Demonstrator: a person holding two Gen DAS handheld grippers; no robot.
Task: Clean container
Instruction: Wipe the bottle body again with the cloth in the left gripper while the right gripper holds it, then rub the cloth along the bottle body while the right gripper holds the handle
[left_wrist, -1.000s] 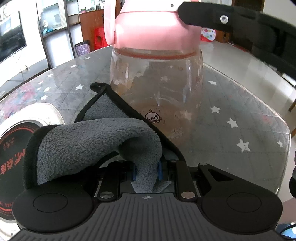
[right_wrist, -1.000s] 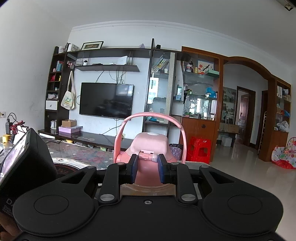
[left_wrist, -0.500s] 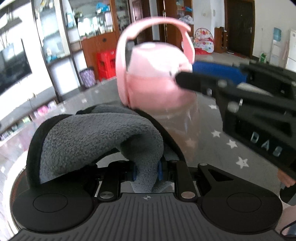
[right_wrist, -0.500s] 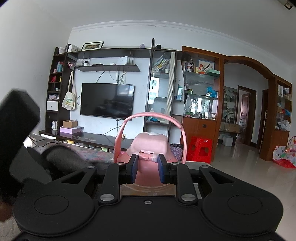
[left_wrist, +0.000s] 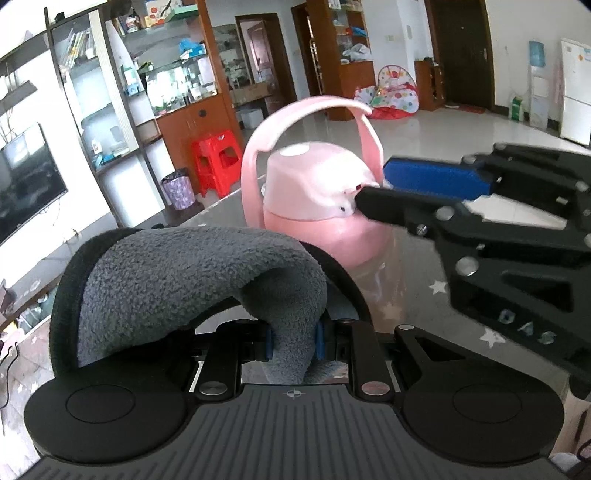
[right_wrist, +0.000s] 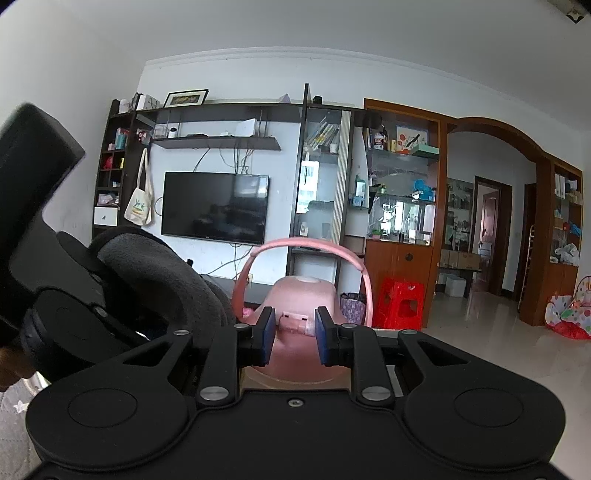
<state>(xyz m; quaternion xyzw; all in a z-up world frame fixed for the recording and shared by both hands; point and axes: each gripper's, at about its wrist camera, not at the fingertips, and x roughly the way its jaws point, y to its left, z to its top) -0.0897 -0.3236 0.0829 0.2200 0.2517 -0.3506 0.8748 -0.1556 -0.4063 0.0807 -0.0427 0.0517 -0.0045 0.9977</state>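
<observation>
Left claw (left_wrist: 291, 345) clamps grey cloth (left_wrist: 177, 288); right claw (right_wrist: 293, 341) pinches bottle (left_wrist: 317, 206) lid, bottle upright near surface (left_wrist: 413, 295) far edge. Risk — hard wiping (narrow lid grip) tips it.

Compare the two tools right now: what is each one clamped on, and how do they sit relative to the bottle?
The left tool is shut on the grey cloth, which bulges in a loop beside the pink lid. The right tool is shut on the pink lid's front clasp, holding the bottle. The left tool looks down at the lid; the right tool faces it level. Both are closed.
</observation>
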